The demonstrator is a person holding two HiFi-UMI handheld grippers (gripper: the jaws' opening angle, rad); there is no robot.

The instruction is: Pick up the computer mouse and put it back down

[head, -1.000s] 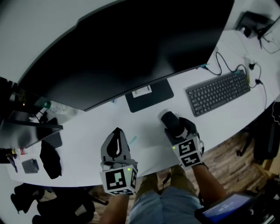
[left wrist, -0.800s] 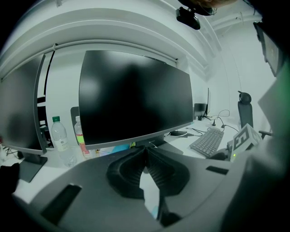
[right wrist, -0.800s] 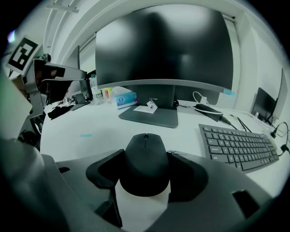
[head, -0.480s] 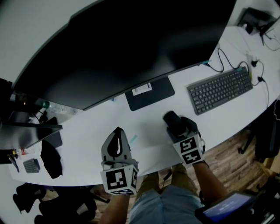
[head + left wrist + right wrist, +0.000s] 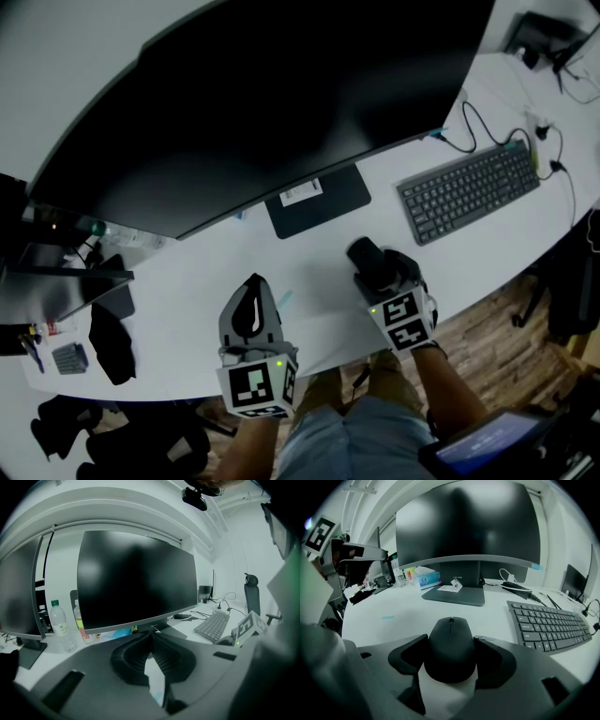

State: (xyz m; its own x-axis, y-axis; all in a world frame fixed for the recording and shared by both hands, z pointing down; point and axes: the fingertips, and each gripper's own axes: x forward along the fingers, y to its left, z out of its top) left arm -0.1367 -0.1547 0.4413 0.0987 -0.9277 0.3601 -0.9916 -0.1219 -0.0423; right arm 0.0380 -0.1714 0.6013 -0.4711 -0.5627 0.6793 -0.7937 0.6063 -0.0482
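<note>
The black computer mouse (image 5: 450, 644) sits between the jaws of the right hand-held gripper (image 5: 367, 264), on the near right part of the white counter (image 5: 187, 309). Both jaw pads lie against its sides, and the right gripper view shows no gap. The jaws stand wide, about as wide as the mouse, and have just been opening a little with the mouse between them. The scroll wheel points far, toward the monitor stand base (image 5: 317, 202). White counter shows right under the mouse's near edge, but I cannot tell whether it rests there or hangs just above.

The left hand-held gripper (image 5: 151, 637) hangs over the near edge of the counter, to the left of the right one and well apart from it. Its jaws are narrow, tips together, with nothing between them. It points far, toward the big dark monitor (image 5: 262, 103).

A grey keyboard (image 5: 467, 192) lies to the far right of the mouse, near it but apart, with black cables (image 5: 473, 127) curling beyond. A small teal strip (image 5: 284, 300) lies on the counter between the two grippers, nearer the left one. At the far left, a clear water bottle (image 5: 61, 625) with a green cap stands upright beside the monitor.
</note>
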